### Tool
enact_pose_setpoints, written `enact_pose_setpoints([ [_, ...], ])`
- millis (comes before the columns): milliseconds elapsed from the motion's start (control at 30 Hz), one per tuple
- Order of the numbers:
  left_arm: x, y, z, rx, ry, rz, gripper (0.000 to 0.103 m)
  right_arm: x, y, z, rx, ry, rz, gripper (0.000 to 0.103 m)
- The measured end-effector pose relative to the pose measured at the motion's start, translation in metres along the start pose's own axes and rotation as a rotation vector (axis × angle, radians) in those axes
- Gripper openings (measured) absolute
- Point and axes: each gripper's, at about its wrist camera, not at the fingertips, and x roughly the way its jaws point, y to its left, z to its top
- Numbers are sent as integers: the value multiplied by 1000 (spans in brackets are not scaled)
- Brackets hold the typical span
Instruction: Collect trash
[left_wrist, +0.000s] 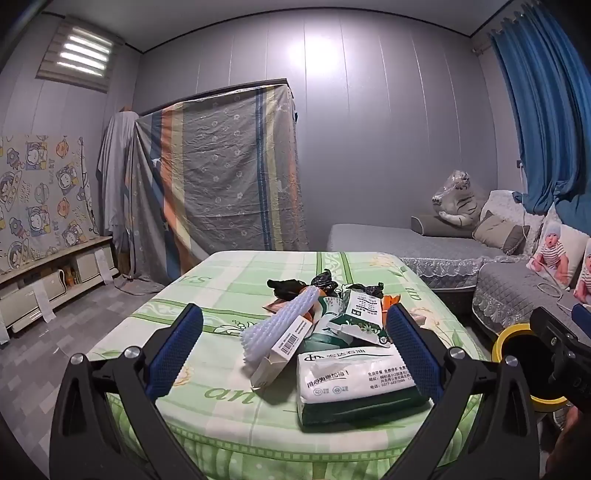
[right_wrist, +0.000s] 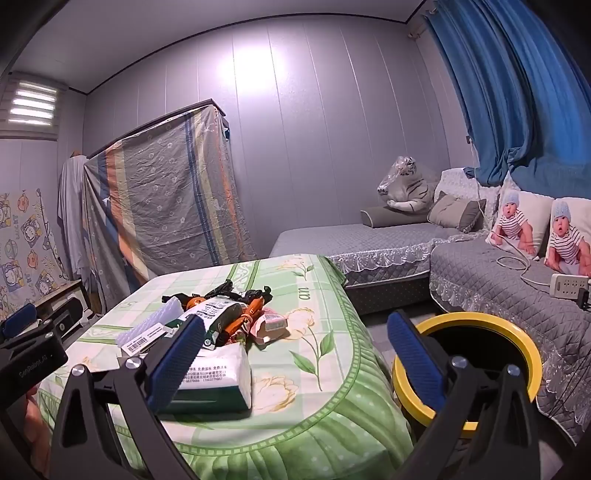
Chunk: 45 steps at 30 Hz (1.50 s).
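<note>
My left tongs (left_wrist: 293, 345) hang released over the near tissue pack (left_wrist: 360, 382); the trash pile (left_wrist: 332, 310) behind overlaps, its wrappers hard to separate. My right tongs (right_wrist: 295, 352), also released, half hide the yellow-rimmed bin (right_wrist: 517, 332) right of the table (right_wrist: 325, 387).

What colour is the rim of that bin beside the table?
Yellow, around a black inside. The bin's rim shows best in the right wrist view.

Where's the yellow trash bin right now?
The yellow-rimmed bin stands on the floor to the right of the green-clothed table, in front of the grey sofa; the left wrist view catches it at far right.
</note>
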Motion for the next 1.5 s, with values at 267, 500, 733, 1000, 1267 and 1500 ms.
enact_pose_setpoints([
  [267, -5, 1, 3, -10, 0, -3, 95, -2, 0, 1, 5, -2, 3, 96],
  [500, -2, 3, 6, -6, 4, -4, 95, -1, 0, 1, 4, 5, 3, 96],
  [733, -1, 2, 6, -7, -4, -4, 95, -1, 0, 1, 5, 4, 1, 96],
  [1000, -2, 3, 5, -5, -9, -4, 95, -1, 0, 2, 6, 3, 2, 96],
  [1267, -2, 2, 5, -6, -6, -5, 95, -1, 0, 1, 7, 4, 2, 96],
  [1500, -1, 2, 3, -1, -4, -5, 95, -1, -1, 1, 7, 4, 2, 96],
])
